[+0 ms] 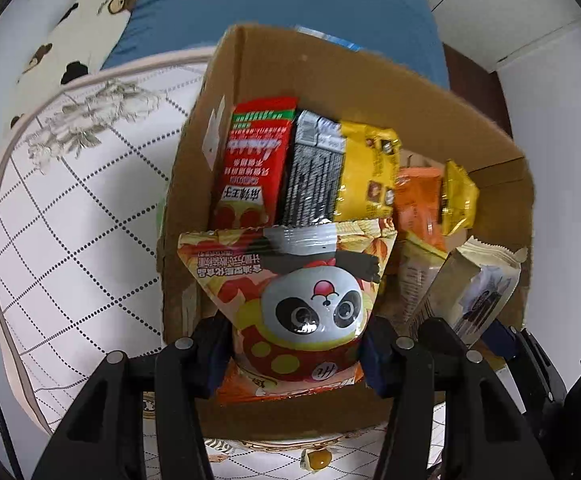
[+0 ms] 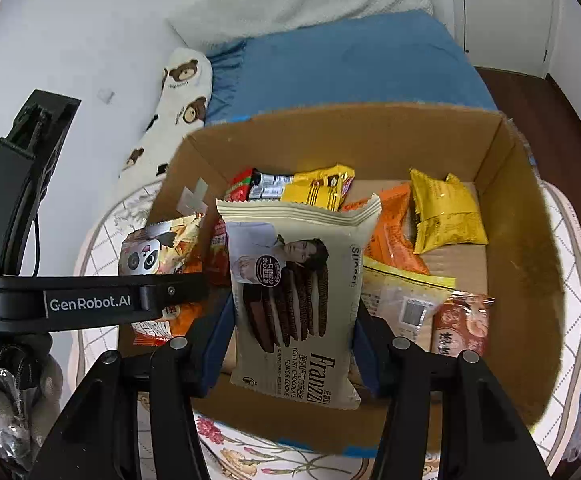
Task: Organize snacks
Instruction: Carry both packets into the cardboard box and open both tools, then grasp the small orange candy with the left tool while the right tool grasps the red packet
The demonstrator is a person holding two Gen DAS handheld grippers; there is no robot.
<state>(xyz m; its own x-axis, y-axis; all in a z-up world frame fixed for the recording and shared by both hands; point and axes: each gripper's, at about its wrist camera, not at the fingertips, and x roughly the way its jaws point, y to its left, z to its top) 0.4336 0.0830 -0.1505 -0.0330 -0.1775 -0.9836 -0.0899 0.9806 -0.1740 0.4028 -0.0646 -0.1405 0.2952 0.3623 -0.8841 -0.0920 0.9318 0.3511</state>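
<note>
Both grippers hang over the open cardboard box (image 2: 522,280), each carrying 1 packet, seemingly to lower it in beside the rest. The left gripper (image 1: 296,354) is clamped on the panda snack bag (image 1: 290,300), held upright at the box's near left corner, likely so it can stand against the row at the far left: a red packet (image 1: 250,164), a black packet (image 1: 310,176) and a yellow packet (image 1: 370,172). The right gripper (image 2: 294,354) grips the cookie packet (image 2: 294,300) by its sides above the box's middle. On the box floor to the right lie an orange bag (image 2: 394,236), a small yellow pouch (image 2: 446,216) and a brown packet (image 2: 460,324).
</note>
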